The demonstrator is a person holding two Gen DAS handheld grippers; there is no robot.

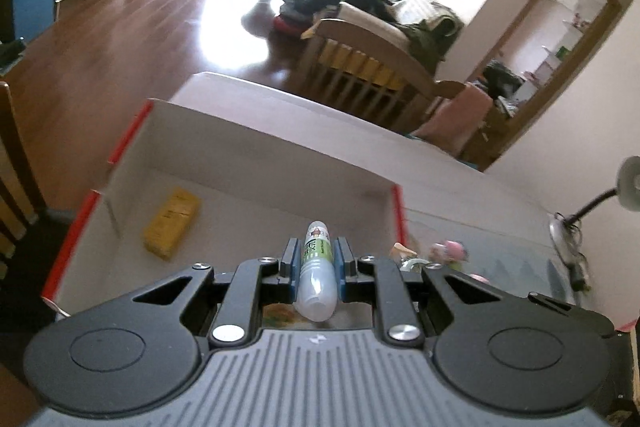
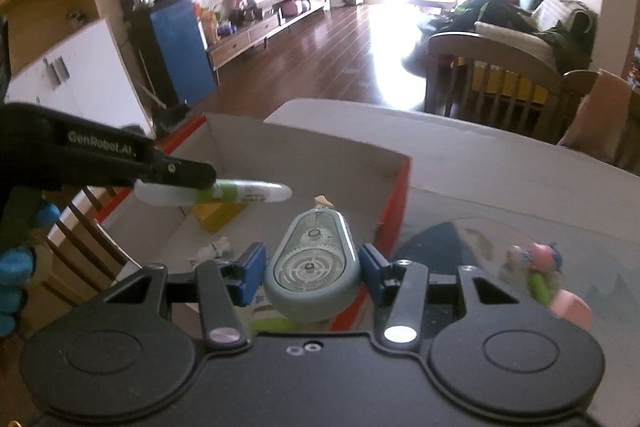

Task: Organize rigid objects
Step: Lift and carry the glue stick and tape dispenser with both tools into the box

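Observation:
My left gripper (image 1: 316, 259) is shut on a white tube with a green label (image 1: 317, 267) and holds it above the open red-edged cardboard box (image 1: 132, 131). The same tube (image 2: 244, 193) and the left gripper (image 2: 192, 175) show in the right wrist view, over the box (image 2: 404, 179). A yellow packet (image 1: 172, 223) lies on the box floor, also seen in the right wrist view (image 2: 216, 215). My right gripper (image 2: 312, 267) holds a grey-blue correction tape dispenser (image 2: 310, 263) between its blue pads at the box's near right corner.
A small white figurine (image 2: 214, 249) lies in the box. Pink and green toys (image 2: 536, 267) sit on the table to the right of the box, also seen in the left wrist view (image 1: 448, 251). A desk lamp (image 1: 624, 183) stands far right. Wooden chairs (image 2: 84, 227) flank the table.

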